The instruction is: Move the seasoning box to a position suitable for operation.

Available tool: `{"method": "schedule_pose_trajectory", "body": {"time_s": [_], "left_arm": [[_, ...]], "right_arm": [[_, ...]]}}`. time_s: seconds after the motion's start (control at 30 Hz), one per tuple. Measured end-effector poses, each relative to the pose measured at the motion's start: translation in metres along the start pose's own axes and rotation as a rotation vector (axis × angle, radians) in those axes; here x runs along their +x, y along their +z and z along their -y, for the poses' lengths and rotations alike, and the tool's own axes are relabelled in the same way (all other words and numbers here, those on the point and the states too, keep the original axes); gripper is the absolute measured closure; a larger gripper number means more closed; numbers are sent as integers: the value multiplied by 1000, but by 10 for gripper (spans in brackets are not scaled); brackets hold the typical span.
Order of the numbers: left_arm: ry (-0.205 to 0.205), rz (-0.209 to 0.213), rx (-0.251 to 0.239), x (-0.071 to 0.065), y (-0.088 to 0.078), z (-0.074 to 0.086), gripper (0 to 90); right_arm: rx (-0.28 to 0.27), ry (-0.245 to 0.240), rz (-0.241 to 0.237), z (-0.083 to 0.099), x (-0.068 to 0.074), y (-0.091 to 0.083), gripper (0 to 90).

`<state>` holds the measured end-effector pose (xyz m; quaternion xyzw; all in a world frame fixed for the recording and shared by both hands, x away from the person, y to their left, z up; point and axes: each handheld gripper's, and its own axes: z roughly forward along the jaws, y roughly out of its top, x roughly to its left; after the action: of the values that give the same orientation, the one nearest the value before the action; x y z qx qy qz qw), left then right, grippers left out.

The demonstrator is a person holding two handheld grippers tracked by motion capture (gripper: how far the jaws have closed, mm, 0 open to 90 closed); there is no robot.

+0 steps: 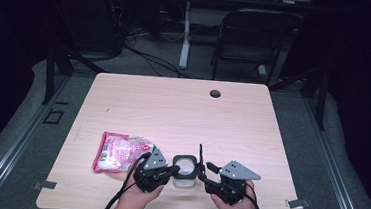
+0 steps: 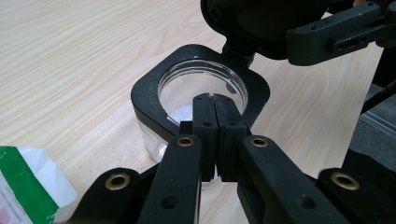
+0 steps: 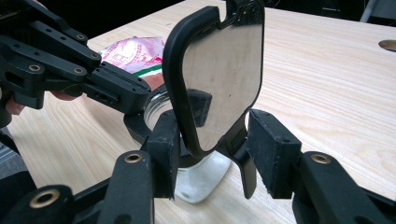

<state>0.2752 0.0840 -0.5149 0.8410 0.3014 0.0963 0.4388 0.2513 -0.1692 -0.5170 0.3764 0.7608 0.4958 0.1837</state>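
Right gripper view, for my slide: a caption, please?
Hinged lid stands open between the right tool; left tool grips the jar rim.

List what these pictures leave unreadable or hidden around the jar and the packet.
- Print on the packet: too small in the high view; cut off by the left gripper view's bottom edge.
- Jar contents: something white at the bottom, too faint to identify.
- Jar rim under the left gripper: hidden by its own shut jaws.
- Lid hinge: hidden behind the right gripper in its own view.
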Motion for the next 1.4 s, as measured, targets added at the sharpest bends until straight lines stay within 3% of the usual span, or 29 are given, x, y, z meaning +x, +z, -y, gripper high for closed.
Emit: {"method": "schedule_pose_trajectory", "body": {"time_s": [0.4, 0.43, 0.5, 0.83, 0.97, 1.23, 1.4], "left_arm": [[-3, 7, -4, 1, 0, 1, 887], [-2, -11, -7, 0, 0, 1, 887], [-5, 8, -6, 1, 0, 1, 887], [-18, 28, -8, 4, -1, 1, 854], [-28, 26, -44, 5, -6, 1, 824], [-50, -17, -89, 20, -27, 13, 733], [-26, -62, -86, 34, -41, 28, 693]], "right_arm": [[29, 33, -15, 4, -8, -9, 567], [27, 35, -15, 4, -8, -8, 570], [26, 36, -12, 4, -8, -8, 572], [29, 20, 11, 5, 0, 4, 523], [32, 22, 16, 5, -1, 9, 522], [36, 39, 19, 3, -1, 11, 605], [52, 47, 15, 4, -3, 11, 644]]}}
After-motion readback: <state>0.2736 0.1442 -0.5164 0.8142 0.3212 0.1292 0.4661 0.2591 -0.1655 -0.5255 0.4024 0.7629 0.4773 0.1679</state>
